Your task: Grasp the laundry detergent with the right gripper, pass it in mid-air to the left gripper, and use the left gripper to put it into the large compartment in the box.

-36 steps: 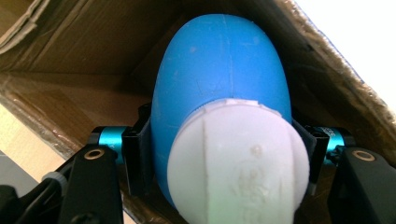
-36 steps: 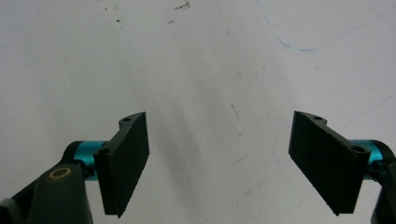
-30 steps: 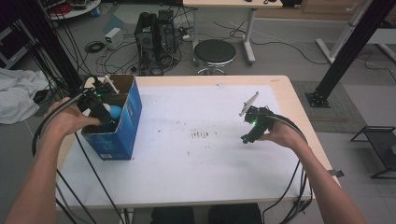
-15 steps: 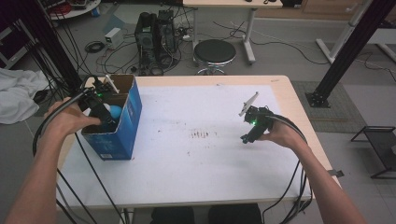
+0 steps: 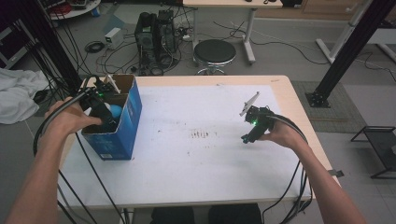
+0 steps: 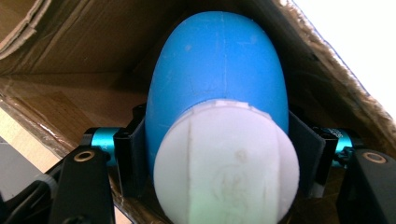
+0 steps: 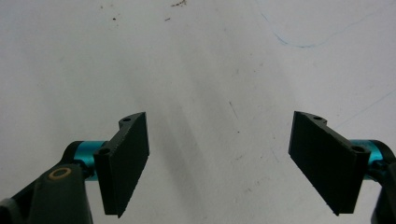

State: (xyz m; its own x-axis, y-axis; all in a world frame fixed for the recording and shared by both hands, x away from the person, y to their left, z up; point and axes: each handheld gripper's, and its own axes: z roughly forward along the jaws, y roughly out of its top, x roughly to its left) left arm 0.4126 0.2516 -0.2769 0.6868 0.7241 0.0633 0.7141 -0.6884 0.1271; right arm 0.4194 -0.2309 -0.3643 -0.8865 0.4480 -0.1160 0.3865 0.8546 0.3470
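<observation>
At the left edge of the table (image 5: 196,177), the left gripper (image 5: 103,113) reaches down into an open blue box (image 5: 122,135). Between its jaws sits a blue egg (image 6: 219,70) with a white cap (image 6: 226,163), lying inside the box against the cardboard wall. The jaws have just been opening and now stand close along the egg's sides; whether the pads still press on it cannot be told. This looks like setting the egg down in the box. To do it well, let the jaws spread fully, then lift straight up so the pads do not drag the egg or snag the box flaps. The box walls crowd the gripper on both sides. Mid-table, dark specks mark the bare white top. At the right, the right gripper (image 5: 251,132) rests low over the table, jaws wide apart and empty. Beyond the table stand a black stool (image 5: 214,51) and computer cases (image 5: 156,30).
</observation>
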